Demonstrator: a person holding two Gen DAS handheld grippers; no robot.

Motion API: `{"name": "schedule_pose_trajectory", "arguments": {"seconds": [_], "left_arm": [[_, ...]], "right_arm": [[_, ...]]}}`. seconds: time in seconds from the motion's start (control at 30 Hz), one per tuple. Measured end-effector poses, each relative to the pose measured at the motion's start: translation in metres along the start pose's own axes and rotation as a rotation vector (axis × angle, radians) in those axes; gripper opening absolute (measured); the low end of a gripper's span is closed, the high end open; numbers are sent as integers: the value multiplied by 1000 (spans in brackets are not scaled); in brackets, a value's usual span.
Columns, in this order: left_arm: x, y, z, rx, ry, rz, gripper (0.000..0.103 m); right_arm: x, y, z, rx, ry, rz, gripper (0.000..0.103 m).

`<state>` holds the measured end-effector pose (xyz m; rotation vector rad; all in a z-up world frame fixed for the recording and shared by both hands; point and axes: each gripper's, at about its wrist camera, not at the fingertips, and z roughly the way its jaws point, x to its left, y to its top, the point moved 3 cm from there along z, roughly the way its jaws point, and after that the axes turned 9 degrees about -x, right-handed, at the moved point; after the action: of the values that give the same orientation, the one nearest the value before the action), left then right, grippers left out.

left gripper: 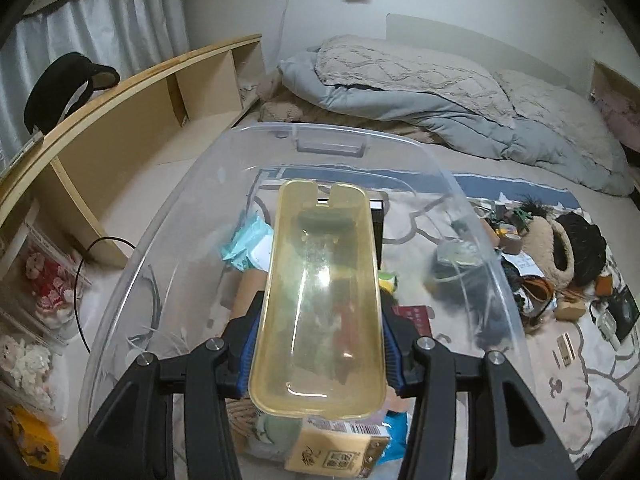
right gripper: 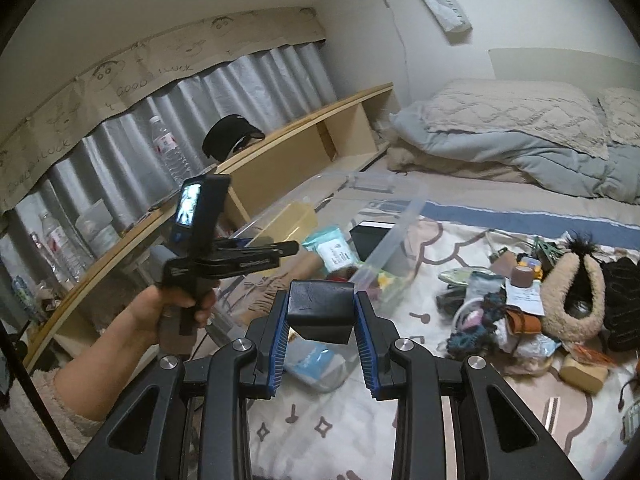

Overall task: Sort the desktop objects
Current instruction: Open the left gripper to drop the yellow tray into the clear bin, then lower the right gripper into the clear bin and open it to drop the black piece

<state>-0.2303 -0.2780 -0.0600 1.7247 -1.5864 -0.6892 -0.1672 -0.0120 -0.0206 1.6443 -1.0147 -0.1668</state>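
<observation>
My left gripper [left gripper: 322,320] is shut on a yellowish translucent phone case [left gripper: 324,280], pads pressing its long sides, and holds it above a clear plastic bin [left gripper: 328,131]. From the right wrist view, the left gripper [right gripper: 286,246] hangs over the bin [right gripper: 400,220] with the case [right gripper: 294,216] poking forward, a person's hand [right gripper: 176,308] on its grip. My right gripper [right gripper: 322,322] is shut on a small black box [right gripper: 320,308], raised over the patterned bedspread [right gripper: 360,420] just right of the bin.
The bin holds a tissue pack [left gripper: 248,246], a black box [left gripper: 378,218] and other small items. A pile of clutter with a fluffy slipper [right gripper: 572,300] and tape roll [right gripper: 524,274] lies to the right. A wooden shelf [right gripper: 304,148] runs along the left; a duvet [right gripper: 520,148] lies behind.
</observation>
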Motion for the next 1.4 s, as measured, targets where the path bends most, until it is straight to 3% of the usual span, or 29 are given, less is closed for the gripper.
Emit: {"name": "schedule_pose_trajectory", "arguments": {"seconds": [0.03,0.07,0.13,0.27,0.67,1.03,1.4], "left_arm": [[3,1,2,9,3,-13,53],[4,1,3,19,2,-26,66],[8,1,0,3,-7,-53,82],[14,-3,-15,-76,33,-9,83],[27,-29,-59,-147,-20,-17,83],[30,-38,-88,-166,-82,-58,83],[27,-42,-74,-126,-109,-52,83]], "right_arm": [[2,1,3,3,-1,-4,32],[3,2,6,6,-1,-6,32],[6,3,12,13,0,-9,32],[10,2,24,29,3,-11,32],[14,17,85,97,-63,-61,32],[-3,43,174,203,-166,-98,32],[-34,52,237,346,-304,-105,32]]}}
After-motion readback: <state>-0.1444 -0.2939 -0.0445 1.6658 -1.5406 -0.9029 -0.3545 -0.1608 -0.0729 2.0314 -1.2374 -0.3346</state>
